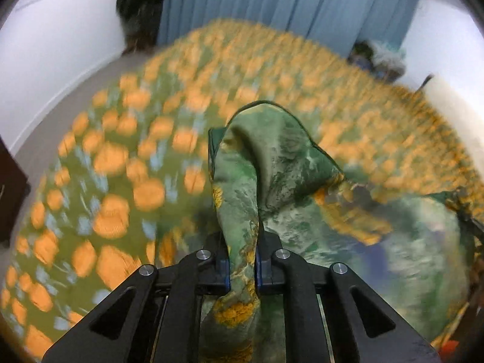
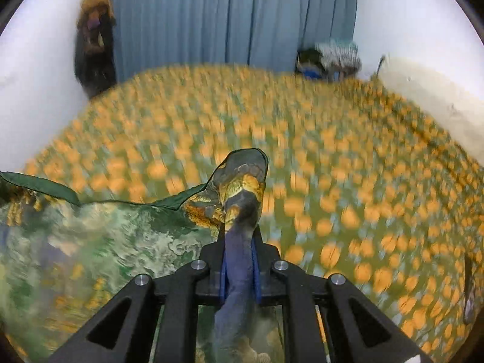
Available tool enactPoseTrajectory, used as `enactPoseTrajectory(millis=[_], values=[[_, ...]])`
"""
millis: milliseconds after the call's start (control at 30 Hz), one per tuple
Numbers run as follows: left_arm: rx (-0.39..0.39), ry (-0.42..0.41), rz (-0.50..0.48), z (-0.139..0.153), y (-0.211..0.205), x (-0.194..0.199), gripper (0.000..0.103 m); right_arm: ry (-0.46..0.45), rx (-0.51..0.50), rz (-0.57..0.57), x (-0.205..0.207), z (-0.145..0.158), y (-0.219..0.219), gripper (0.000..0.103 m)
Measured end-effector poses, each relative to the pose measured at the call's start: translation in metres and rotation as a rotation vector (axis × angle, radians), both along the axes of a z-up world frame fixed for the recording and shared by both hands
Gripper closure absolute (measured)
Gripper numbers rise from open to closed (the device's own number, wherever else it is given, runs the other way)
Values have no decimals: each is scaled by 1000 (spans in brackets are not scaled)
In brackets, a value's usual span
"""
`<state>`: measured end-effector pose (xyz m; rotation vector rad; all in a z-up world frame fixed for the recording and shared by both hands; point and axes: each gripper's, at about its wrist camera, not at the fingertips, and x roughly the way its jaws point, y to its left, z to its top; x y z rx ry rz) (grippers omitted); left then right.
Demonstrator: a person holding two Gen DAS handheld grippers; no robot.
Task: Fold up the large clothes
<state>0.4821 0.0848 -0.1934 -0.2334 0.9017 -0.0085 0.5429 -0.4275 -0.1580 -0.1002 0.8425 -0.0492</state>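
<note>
Green cloth, thin and silky, printed in mottled green and pale cream with gold-orange flower patches, a dark green hem and a bluish part, hangs gathered above a bed. Its edge sags between two pinched corners, and each corner stands up in a crumpled peak. Left gripper is clamped tight on one bunch, right gripper on another. Below lies an olive bedspread dotted with orange blooms, blurred. Blue curtain and white walls stand behind.
</note>
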Motion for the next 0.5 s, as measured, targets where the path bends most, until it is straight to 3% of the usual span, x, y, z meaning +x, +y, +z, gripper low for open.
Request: enactPoseTrajectory(millis=[67,133,333,500], values=[[-20,26,11,-32,4,-1,87,73,-7,-3,1,-43,-2,90],[-53,1,23,-41,9,-5,84,78,-7,3,-3,-63,-2,89],[-96,-52,31,-46,11,-16,84,51,76,-20,-5,-80,-16,87],[-120,-74,31,-52,8,-13,83,36,82,-26,-6,-86,-12,86]])
